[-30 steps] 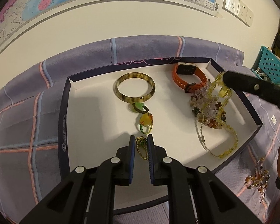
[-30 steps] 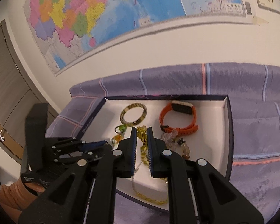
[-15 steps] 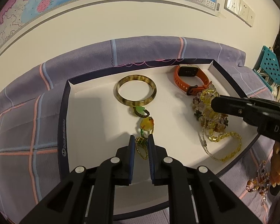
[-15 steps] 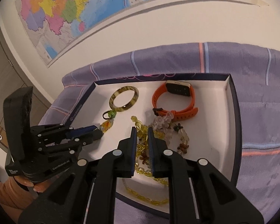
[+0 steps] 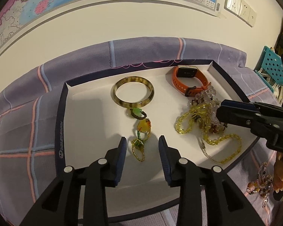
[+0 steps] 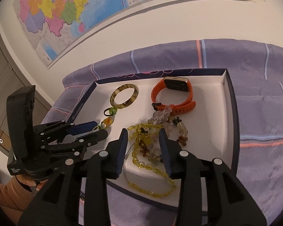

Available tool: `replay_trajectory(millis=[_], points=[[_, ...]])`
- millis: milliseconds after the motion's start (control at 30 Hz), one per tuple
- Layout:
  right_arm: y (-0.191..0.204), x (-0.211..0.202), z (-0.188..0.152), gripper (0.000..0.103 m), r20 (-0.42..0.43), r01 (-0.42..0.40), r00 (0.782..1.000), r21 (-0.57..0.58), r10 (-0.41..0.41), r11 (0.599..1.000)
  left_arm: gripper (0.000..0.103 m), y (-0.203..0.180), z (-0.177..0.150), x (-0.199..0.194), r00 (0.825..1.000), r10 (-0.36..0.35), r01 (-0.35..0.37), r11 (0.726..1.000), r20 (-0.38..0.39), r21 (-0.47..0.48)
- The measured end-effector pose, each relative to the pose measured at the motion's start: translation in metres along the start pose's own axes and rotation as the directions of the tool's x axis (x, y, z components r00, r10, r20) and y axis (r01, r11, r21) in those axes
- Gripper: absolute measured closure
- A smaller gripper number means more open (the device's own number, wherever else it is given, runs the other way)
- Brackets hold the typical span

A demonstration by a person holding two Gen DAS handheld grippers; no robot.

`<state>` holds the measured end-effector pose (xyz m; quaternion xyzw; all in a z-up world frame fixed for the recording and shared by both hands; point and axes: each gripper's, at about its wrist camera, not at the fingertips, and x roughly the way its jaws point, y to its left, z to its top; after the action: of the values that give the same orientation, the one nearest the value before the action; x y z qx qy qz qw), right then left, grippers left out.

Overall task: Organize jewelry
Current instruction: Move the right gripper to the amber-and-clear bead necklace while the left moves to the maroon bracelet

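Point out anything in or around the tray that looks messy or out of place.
The yellow bead necklace lies tangled with the crystal bracelet, and one loop hangs over the tray front edge. One beaded piece still lies outside on the purple cloth.

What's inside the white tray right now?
In the tray: a mottled bangle, an orange smartwatch, a pendant charm on a beaded cord, and a tangled pile of yellow and clear bead strands. What lies under the pile is hidden.

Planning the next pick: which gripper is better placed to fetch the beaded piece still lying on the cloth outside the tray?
Right. The beaded piece lies beside the right gripper; the left gripper, jaws opening, sits over the pendant string.
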<state>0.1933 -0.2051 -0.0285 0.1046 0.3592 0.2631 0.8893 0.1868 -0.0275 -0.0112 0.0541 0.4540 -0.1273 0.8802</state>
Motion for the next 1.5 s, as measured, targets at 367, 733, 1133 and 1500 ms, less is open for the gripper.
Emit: replay_trajectory(millis=[367, 733, 1133, 1500], points=[[0.004, -0.050, -0.015, 0.051, 0.065, -0.024, 0.998, -0.018, 0.025, 1.000, 0.036, -0.004, -0.015, -0.049, 0.991, -0.001, -0.003, 0.999, 0.131, 0.032], [0.001, -0.099, -0.063, 0.036, 0.071, 0.062, 0.996, -0.052, -0.058, 0.997, 0.025, 0.001, -0.067, -0.092, 0.985, -0.006, -0.008, 0.997, 0.174, 0.082], [-0.012, -0.101, -0.131, 0.030, -0.036, 0.155, 0.987, -0.028, -0.156, 0.987, 0.025, -0.006, -0.116, -0.086, 0.995, -0.032, 0.021, 0.993, 0.090, 0.117], [0.028, -0.079, -0.144, 0.020, -0.058, 0.247, 0.963, -0.205, -0.263, 0.947, 0.024, -0.010, -0.126, -0.079, 0.998, -0.026, 0.020, 0.994, 0.059, 0.107]])
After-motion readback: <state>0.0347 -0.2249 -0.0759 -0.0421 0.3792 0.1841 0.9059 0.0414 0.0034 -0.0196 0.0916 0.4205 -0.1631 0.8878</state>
